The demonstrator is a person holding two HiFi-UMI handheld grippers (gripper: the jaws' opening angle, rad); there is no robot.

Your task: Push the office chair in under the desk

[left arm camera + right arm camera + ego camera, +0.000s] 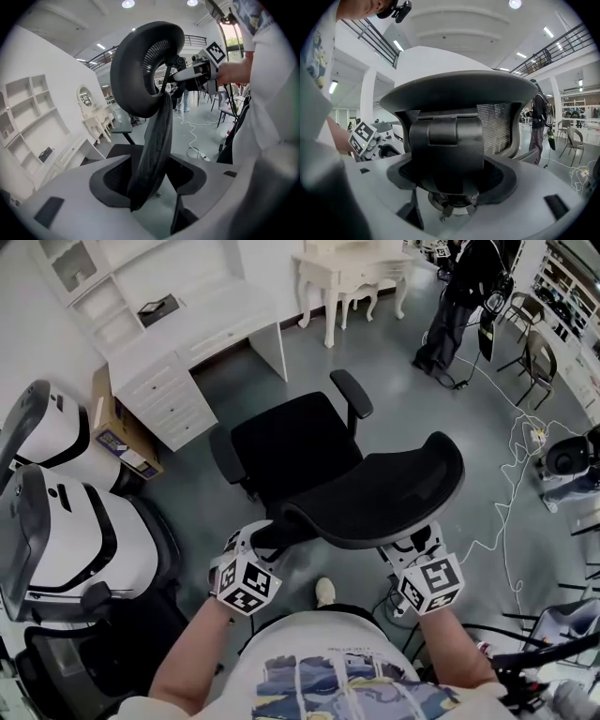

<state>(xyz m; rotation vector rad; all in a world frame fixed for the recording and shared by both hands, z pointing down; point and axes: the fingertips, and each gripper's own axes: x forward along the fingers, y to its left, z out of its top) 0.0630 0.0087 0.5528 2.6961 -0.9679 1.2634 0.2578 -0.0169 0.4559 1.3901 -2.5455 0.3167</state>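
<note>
Left claw (152, 187): jaws wide, straddling the side edge of the backrest (150, 70), not seen pinching it. Right claw (452, 187): jaws wide around the backrest's centre bracket (445, 150). Judged: both claws are set behind the one office chair (295, 451) for an even, straight shove. The chair stands short of the white bench (202, 324), facing its kneehole. It has two armrests (352, 395). Two spare chairs (75, 531) stand at left.

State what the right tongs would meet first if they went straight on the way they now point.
Most likely the office chair's backrest support: it stands directly ahead of the right tongs, between their open jaws. Contact is unclear.
</note>
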